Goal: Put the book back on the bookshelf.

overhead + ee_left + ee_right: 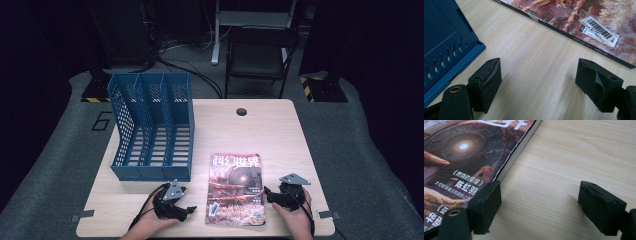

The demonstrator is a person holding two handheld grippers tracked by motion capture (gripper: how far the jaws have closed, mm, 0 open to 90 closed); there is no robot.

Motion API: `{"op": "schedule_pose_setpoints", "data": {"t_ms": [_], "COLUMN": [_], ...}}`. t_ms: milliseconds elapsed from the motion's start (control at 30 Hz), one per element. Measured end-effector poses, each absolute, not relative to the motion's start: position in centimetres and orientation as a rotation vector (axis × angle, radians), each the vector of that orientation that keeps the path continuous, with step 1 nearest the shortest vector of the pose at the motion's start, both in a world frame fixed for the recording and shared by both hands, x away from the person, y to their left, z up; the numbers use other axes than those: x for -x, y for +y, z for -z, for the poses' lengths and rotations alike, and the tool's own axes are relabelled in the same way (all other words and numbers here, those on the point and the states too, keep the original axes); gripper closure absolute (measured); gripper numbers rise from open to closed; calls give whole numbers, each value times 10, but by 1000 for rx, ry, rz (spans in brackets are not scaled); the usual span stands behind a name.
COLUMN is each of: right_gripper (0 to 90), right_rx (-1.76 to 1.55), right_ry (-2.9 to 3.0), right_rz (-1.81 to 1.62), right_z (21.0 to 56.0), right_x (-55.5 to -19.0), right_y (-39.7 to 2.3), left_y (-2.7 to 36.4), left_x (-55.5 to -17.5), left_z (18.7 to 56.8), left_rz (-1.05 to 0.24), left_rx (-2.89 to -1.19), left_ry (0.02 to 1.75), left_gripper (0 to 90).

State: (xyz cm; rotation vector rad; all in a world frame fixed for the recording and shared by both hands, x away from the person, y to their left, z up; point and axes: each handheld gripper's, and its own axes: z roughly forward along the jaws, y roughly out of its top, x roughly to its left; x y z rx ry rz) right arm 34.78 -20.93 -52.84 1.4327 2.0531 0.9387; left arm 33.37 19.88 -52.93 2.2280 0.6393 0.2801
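— While both hands rest at the near edge of the table [280,130], where does the magazine [236,189] sit relative to the tongs?

— Flat between them. The left gripper [186,210] lies just beside its left edge, and the right gripper [267,192] is close against its right edge. In the right gripper view, the magazine's [461,157] edge runs up to one of the black jaws; I cannot tell whether they touch.

— Are the tongs clenched on anything?

— No. Both stand wide and released. In the left gripper view, bare wood lies between the jaws, with the magazine's [584,17] corner ahead of them. In the right gripper view, wood again fills the gap.

— Any writing you can read?

— Large Chinese title characters, 科幻世界, run across the top of the cover. A white barcode sticker [599,28] sits near the corner, and small print on the dark edge beside it seems to read 2025.04. Lower on the cover are 燃烧的星星 and 陈虹羽 in white.

— And the surroundings?

— Pale wood-grain tabletop with a round cable hole [241,111] near the far edge. A blue three-slot file rack [152,127] stands at the left, just beyond the left gripper. Grey carpeted floor lies around the table, a dark folding chair [260,55] stands behind it, cables trail across the floor, and the room beyond is dim.
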Motion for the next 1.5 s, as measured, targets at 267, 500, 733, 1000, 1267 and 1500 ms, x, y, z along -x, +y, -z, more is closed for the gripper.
{"op": "schedule_pose_setpoints", "data": {"t_ms": [267, 500, 733, 1000, 1267, 1500], "right_gripper": [314, 343, 362, 396, 401, 396], "right_rx": [-1455, -1440, -1465, -1506, -1526, -1506], "right_ry": [2097, 2115, 2089, 2062, 2060, 2101], "right_rz": [-927, -923, -937, -1009, -1049, -1081], "right_z": [522, 518, 510, 503, 501, 501], "right_x": [-348, -349, -345, -340, -339, -338], "right_y": [-207, -198, -194, -198, -195, -187], "left_y": [198, 194, 182, 170, 165, 151], "left_x": [-332, -334, -330, -331, -331, -333], "left_z": [525, 520, 509, 503, 500, 503], "left_rz": [-274, -202, -192, -161, -165, -138], "left_rx": [-2255, -2235, -2198, -2206, -2215, -2221], "left_ry": [649, 711, 742, 735, 741, 745], "left_gripper": [283, 330, 342, 346, 339, 334]}}
